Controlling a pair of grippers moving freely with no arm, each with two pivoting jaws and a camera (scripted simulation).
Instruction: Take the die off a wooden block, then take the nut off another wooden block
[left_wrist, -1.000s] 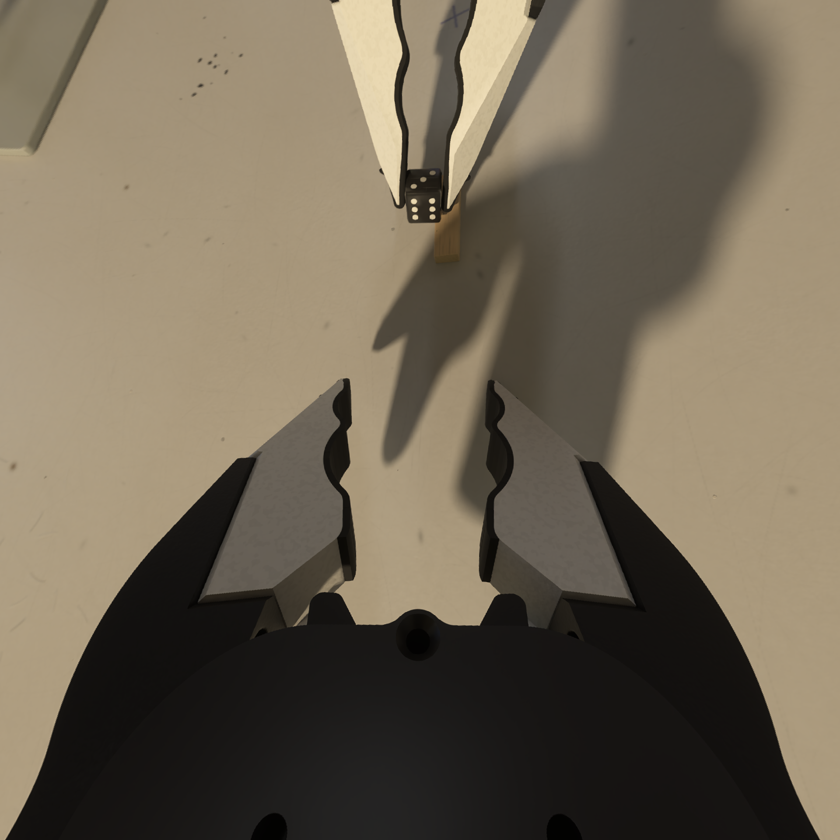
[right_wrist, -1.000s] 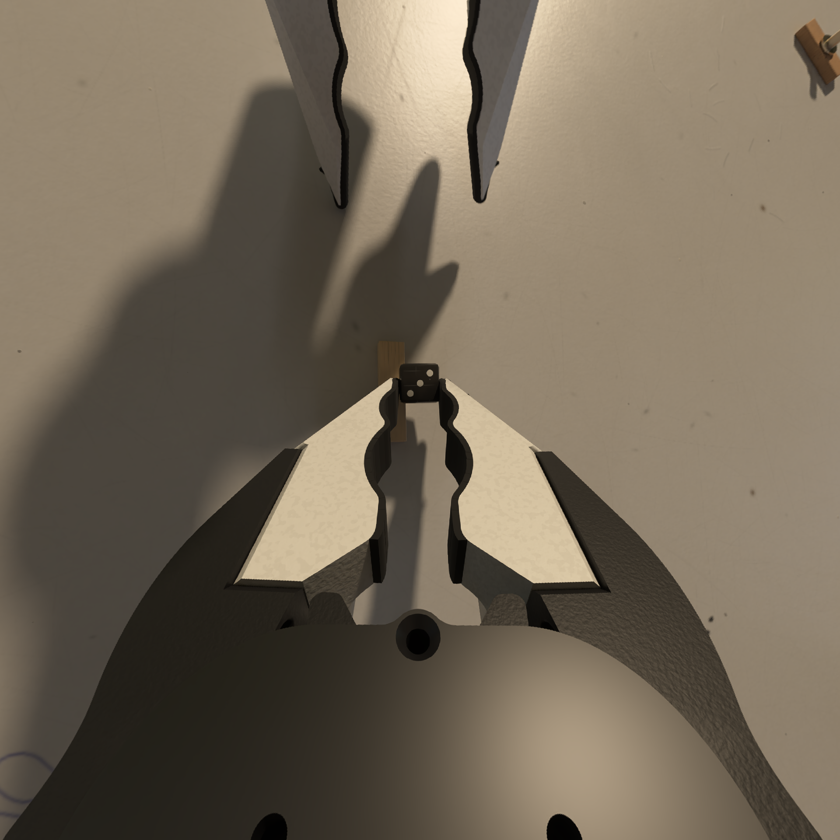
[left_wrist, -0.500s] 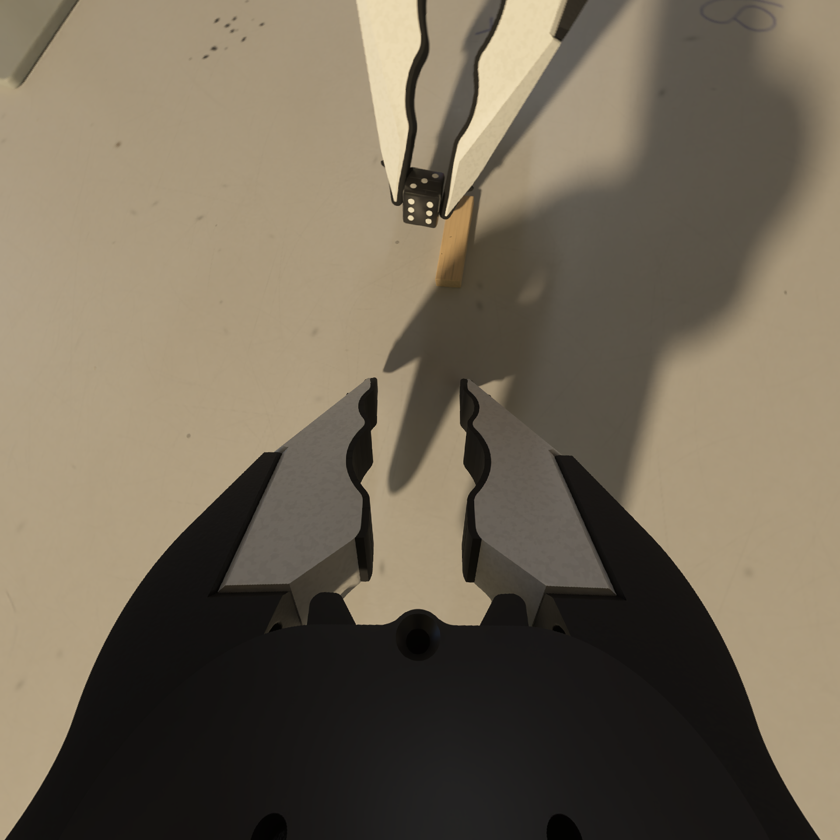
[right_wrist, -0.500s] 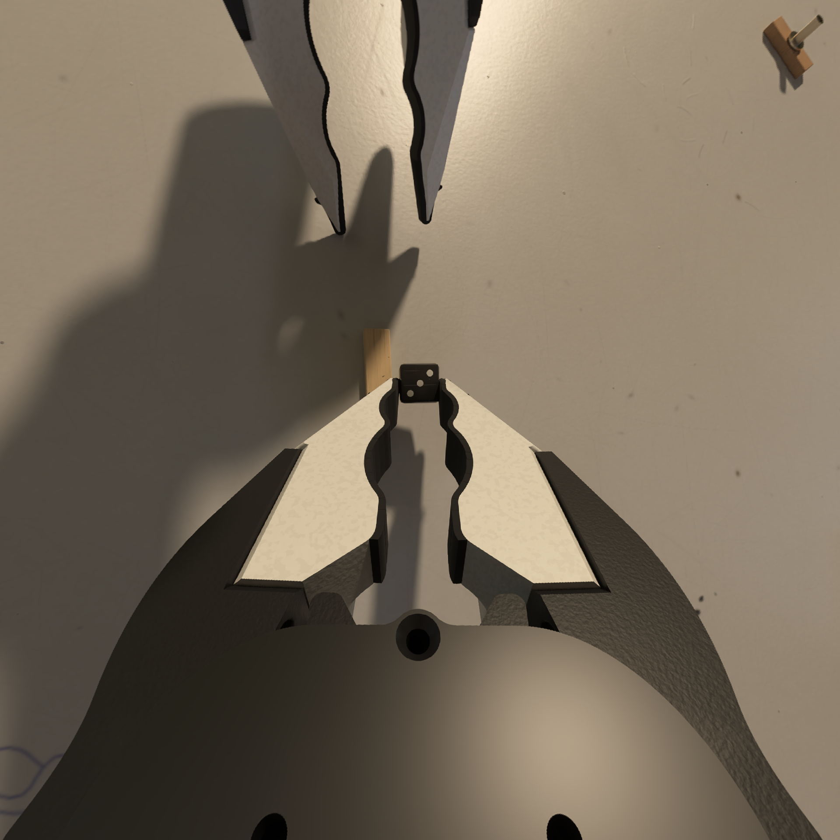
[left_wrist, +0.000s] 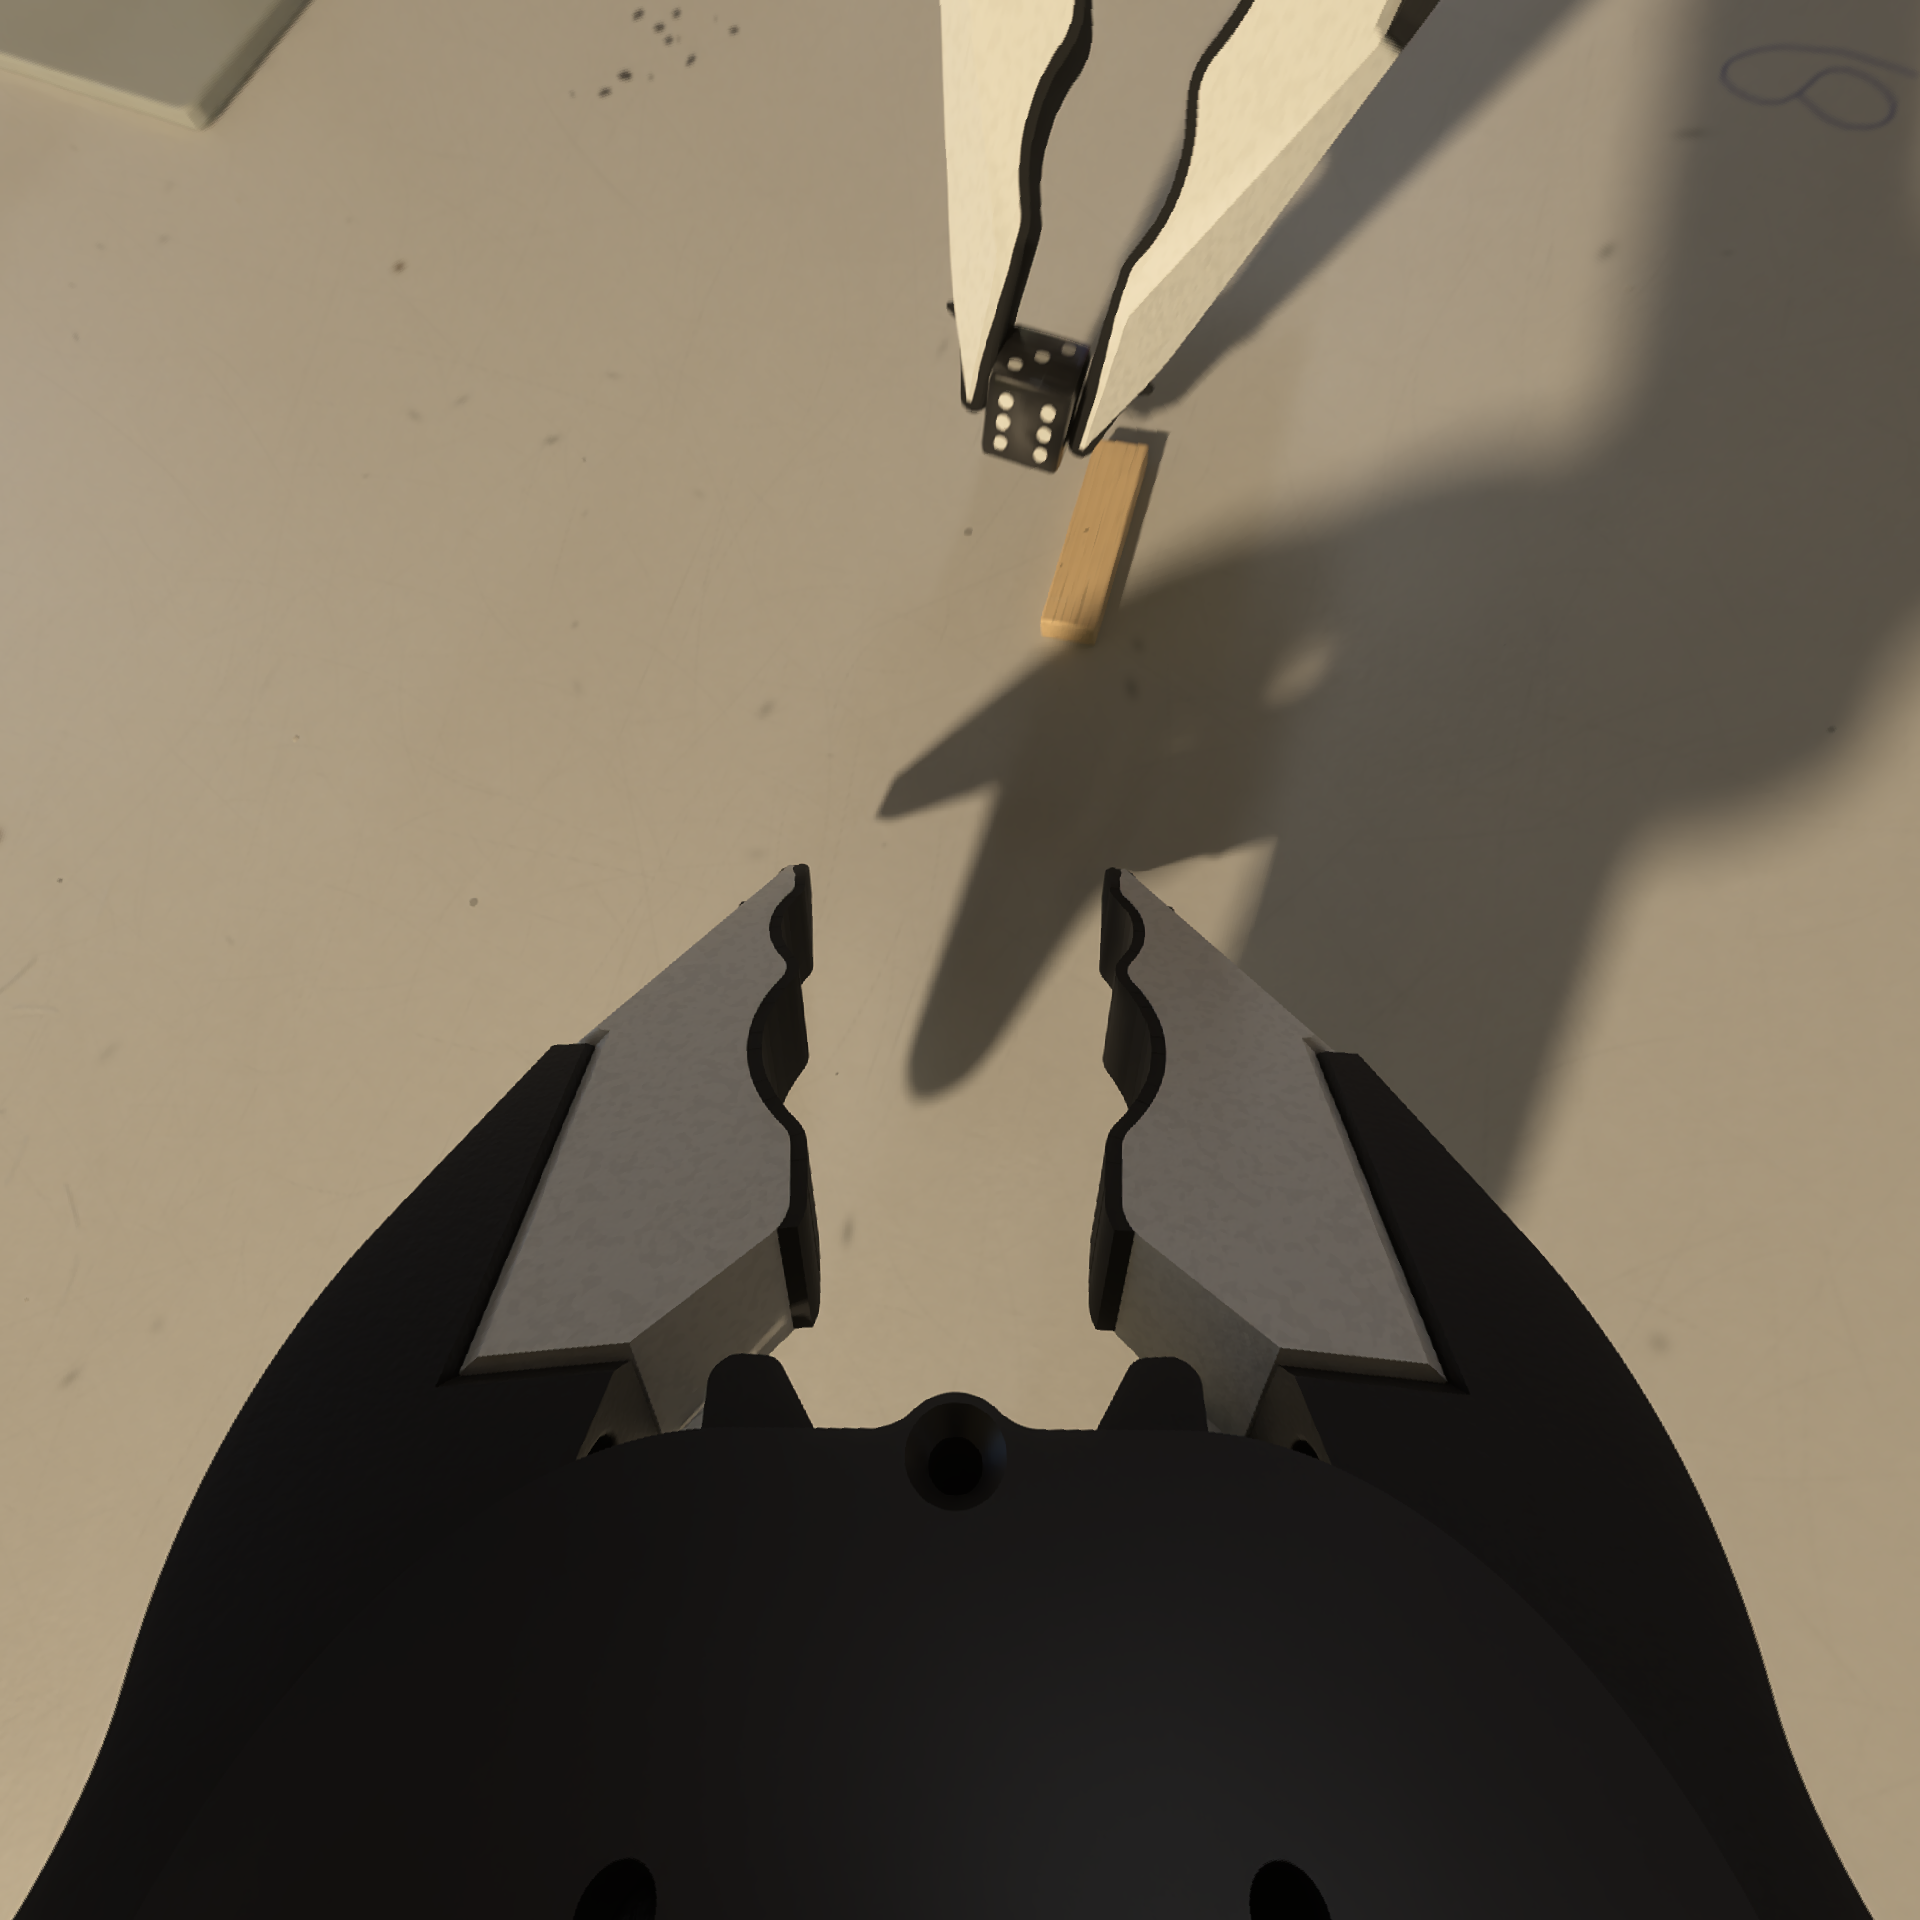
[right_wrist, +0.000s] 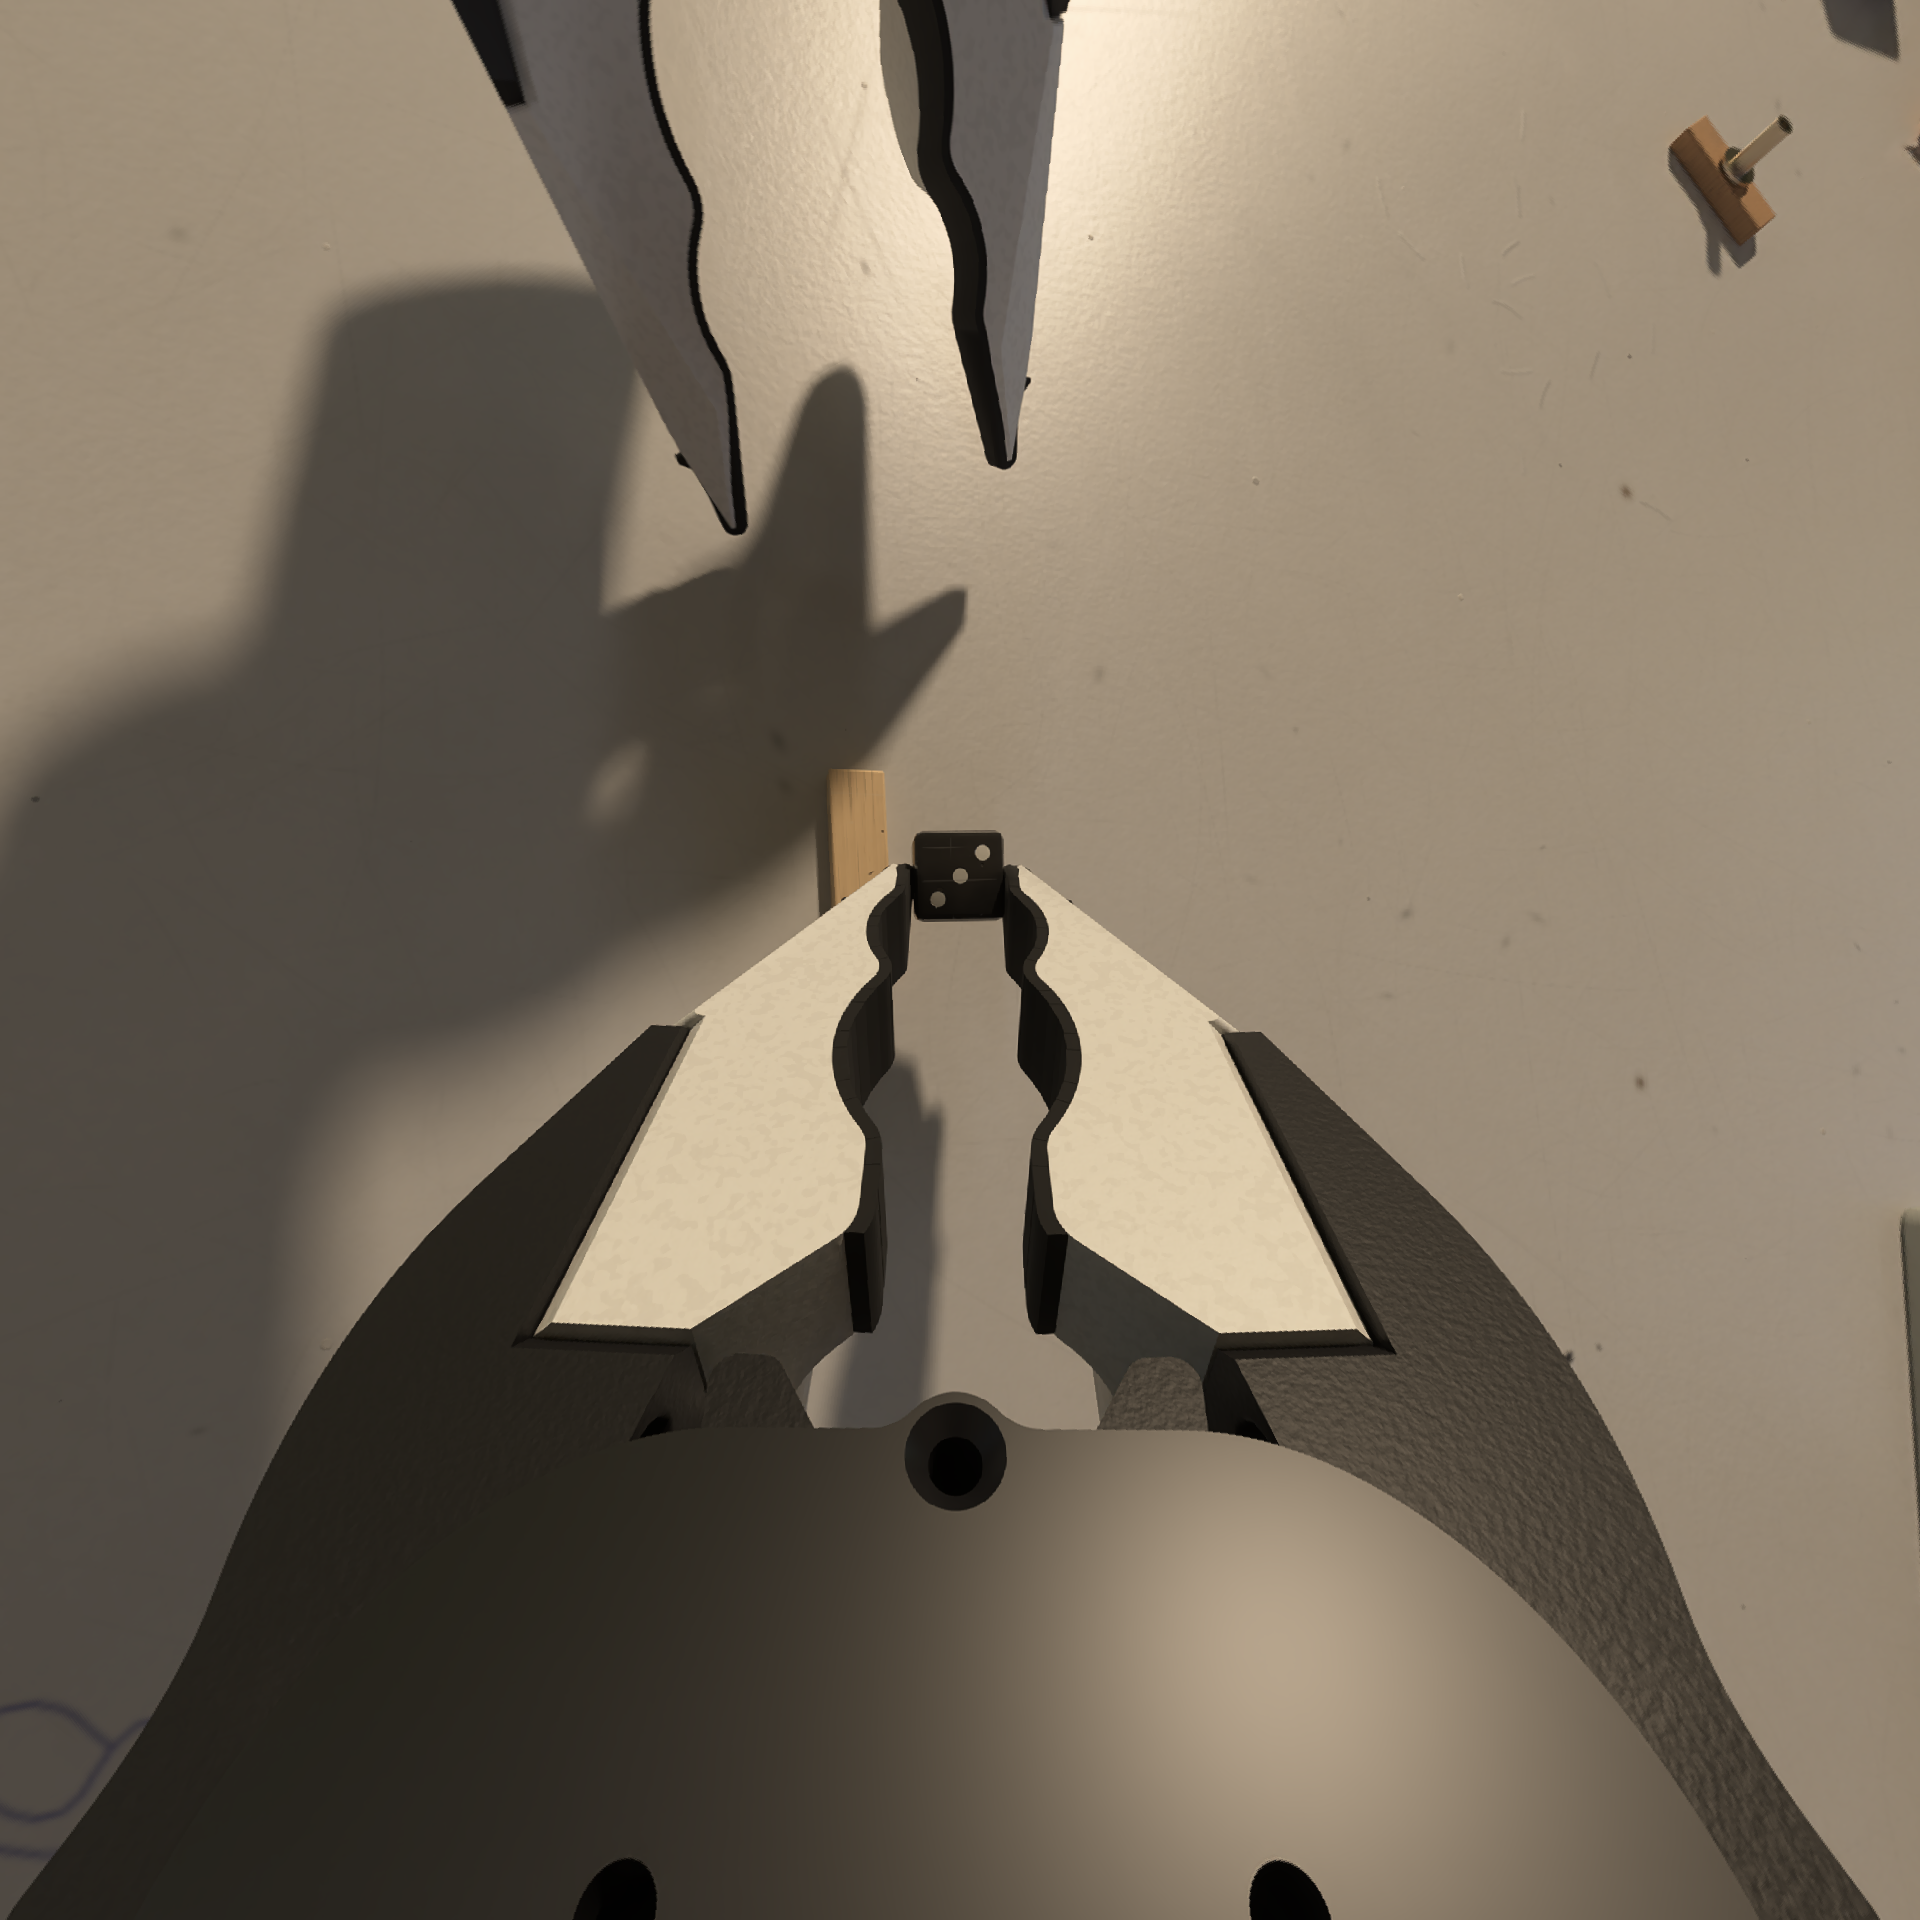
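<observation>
My right gripper (right_wrist: 958, 878) is shut on a black die (right_wrist: 959, 875) with white pips, held above the table. In the left wrist view the same gripper (left_wrist: 1031, 410) shows from the far side with the die (left_wrist: 1027, 418) between its tips. A light wooden block (left_wrist: 1094, 540) lies flat on the table just beside and below the die; part of it shows in the right wrist view (right_wrist: 857, 831). My left gripper (left_wrist: 956, 894) is open and empty, facing the block; it also shows in the right wrist view (right_wrist: 868, 488). A second wooden block (right_wrist: 1720, 182) with an upright bolt stands far right.
A pale flat slab (left_wrist: 125, 52) lies at the top left of the left wrist view. Another pale edge (right_wrist: 1910, 1288) shows at the right border of the right wrist view. Gripper shadows fall across the beige table.
The right gripper has carried the die off the block and sideways, so more of the block shows. The left gripper narrowed its fingers, then opened them again.
</observation>
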